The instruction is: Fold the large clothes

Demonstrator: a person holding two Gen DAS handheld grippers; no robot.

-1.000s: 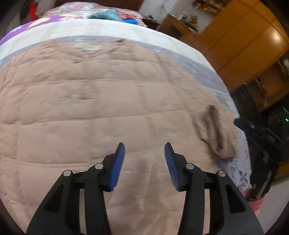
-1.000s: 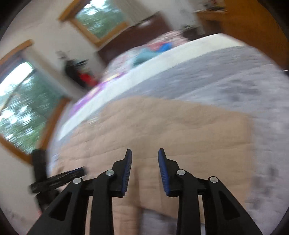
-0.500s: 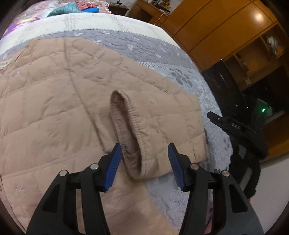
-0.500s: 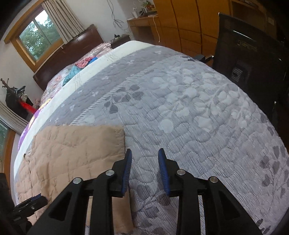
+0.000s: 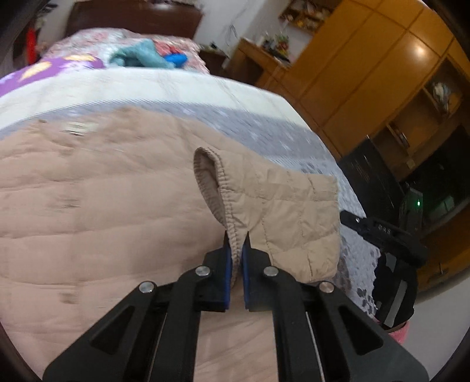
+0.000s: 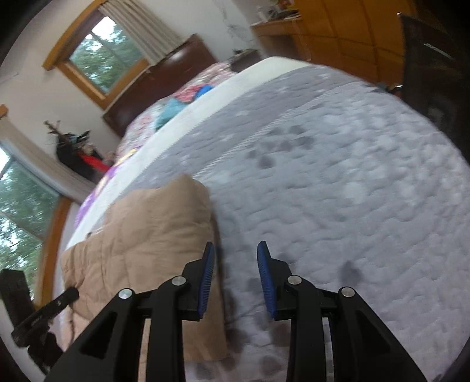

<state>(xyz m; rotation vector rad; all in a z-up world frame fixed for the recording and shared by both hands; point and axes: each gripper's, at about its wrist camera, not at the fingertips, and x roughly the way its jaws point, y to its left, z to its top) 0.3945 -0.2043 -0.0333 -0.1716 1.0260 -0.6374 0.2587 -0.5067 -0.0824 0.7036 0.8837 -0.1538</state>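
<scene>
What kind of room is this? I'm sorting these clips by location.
Most likely a home bedroom: a bed under a grey quilted bedspread, a dark wooden headboard behind it, and tall wooden wardrobes along the wall. A curtained window fits too.

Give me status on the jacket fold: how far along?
Early. Done: the jacket lies spread flat on the bed. In hand: the left gripper is shut on the sleeve cuff, sleeve lifted off the bed. The right gripper is open, empty, over the quilt beside the sleeve edge. Left: lay the sleeve across the body, then every remaining fold.
</scene>
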